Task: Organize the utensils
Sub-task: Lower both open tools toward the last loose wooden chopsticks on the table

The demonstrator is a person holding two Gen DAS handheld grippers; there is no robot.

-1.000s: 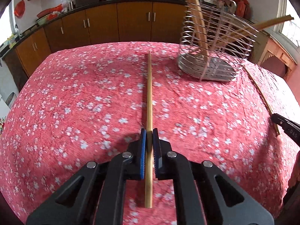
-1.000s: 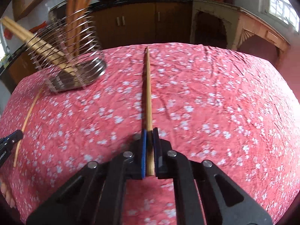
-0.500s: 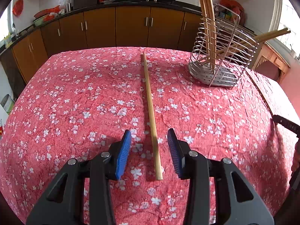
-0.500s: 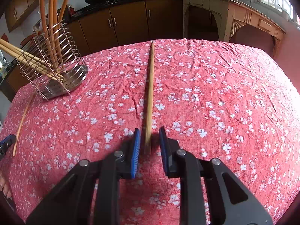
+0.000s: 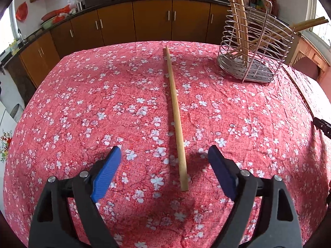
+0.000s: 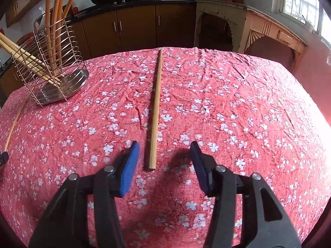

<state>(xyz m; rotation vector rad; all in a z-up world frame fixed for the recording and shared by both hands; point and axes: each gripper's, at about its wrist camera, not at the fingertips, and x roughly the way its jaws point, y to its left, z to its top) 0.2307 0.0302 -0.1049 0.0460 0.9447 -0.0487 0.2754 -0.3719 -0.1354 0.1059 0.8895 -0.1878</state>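
— Two chopsticks lie flat on the surface [image 5: 62, 107], one between the blue pads of each tool. Why are they there and not in the holder?

— I think they were set down on purpose, each parallel to the line of its tool. The left tool [image 5: 164, 155] is opening now, its jaws already wide, and the left chopstick [image 5: 175, 115] lies loose between them, touching neither pad. The right tool [image 6: 163, 150] is opening too, less wide, and the right chopstick [image 6: 155, 111] rests nearer to its left pad [image 6: 129, 166] but apart from it.

— And the holder?

— The wire utensil holder [image 5: 254, 47] stands near the far edge, between the two tools. Several chopsticks are in it already, some upright, some leaning out through the wires. One thin stick [image 6: 14, 124] lies on the cloth beside it, running back toward the near edge.

— Is there room to move?

— Yes. Around both chopsticks the cloth is free, and their far ends almost reach the far edge. Only the holder itself seems to me an obstacle.
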